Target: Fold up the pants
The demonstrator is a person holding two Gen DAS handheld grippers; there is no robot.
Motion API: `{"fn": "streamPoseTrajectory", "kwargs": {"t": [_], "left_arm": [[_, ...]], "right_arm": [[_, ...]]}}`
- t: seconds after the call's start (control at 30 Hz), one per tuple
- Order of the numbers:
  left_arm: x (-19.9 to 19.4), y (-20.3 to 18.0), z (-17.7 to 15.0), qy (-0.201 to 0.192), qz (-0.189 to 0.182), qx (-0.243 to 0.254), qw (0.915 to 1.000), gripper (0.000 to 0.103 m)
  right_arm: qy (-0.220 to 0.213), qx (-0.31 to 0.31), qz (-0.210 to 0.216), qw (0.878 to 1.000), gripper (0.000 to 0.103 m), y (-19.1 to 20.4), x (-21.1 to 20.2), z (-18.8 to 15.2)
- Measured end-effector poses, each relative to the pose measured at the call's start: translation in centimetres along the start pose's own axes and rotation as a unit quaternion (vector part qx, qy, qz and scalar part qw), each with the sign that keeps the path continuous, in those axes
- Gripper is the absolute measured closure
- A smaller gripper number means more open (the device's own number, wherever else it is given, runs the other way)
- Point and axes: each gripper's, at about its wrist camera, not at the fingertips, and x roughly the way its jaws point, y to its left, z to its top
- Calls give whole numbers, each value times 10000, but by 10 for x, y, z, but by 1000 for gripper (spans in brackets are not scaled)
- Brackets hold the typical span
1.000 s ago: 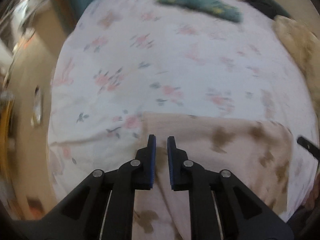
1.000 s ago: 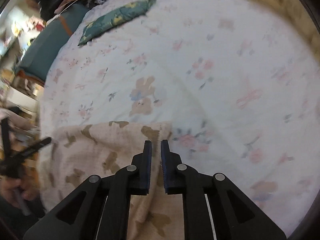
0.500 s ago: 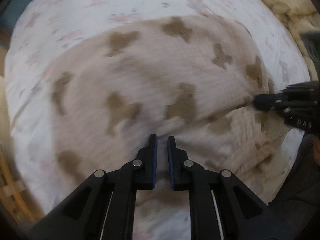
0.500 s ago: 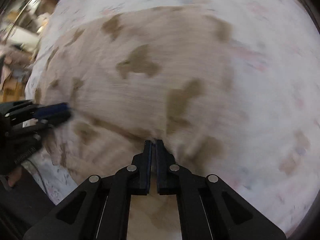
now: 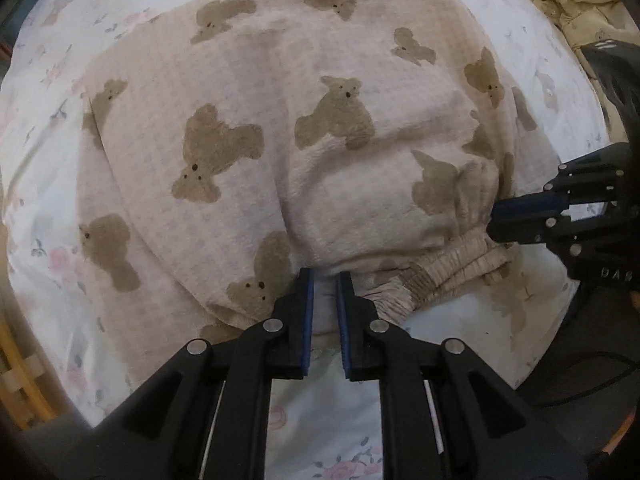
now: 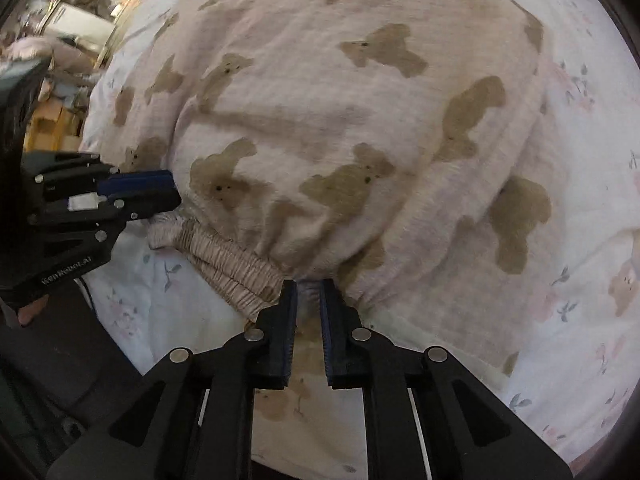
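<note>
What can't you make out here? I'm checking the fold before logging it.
- Pants legs: folded underneath, hidden in both views.
- Waistband: bunched, part hidden behind the right tongs.
- Whether the left tongs pinch cloth: too close to tell.
- Room beyond the bedsheet: blurred, cut off by the fisheye edge.

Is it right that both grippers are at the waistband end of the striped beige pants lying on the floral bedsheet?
Not striped. Both wrist views show the pants printed with brown teddy bears. Otherwise yes: the left gripper and right gripper are at the waistband, on the floral bedsheet.
</note>
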Motion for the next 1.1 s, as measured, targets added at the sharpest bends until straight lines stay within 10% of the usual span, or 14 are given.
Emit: {"fn": "streamPoseTrajectory", "kwargs": {"t": [0.13, 0.2, 0.27, 0.33, 0.53, 0.8, 0.87, 1.03, 1.1], "left_arm": [[-35, 37, 13, -389, -90, -568, 9976, 88], [-54, 62, 23, -669, 25, -983, 9929, 69], [-70, 89, 35, -981, 418, -1345, 9852, 30], [-82, 114, 49, -1174, 801, -1625, 9764, 24], [-74, 192, 67, -1081, 840, -2079, 9685, 24], [-48, 172, 96, -1311, 542, -1592, 9770, 26], [-36, 165, 105, -1112, 529, -1431, 9820, 47], [-24, 158, 117, -1015, 526, -1281, 9851, 63], [-25, 157, 121, -976, 438, -1206, 9869, 90]], "right_arm": [[-793, 387, 374, 9954, 85, -30, -42, 6], [-1363, 672, 456, 9873, 74, -45, -66, 5], [-1907, 1169, 479, 9735, 35, -74, -91, 12], [-2225, 1529, 477, 9617, 35, -98, -104, 19], [-2332, 2027, 571, 9494, 35, -129, -105, 54], [-1917, 1726, 662, 9639, 35, -133, -68, 87], [-1892, 1558, 635, 9674, 35, -128, -62, 97], [-1659, 1509, 631, 9725, 39, -129, -48, 105], [-1622, 1407, 654, 9745, 42, -128, -45, 105]]}}
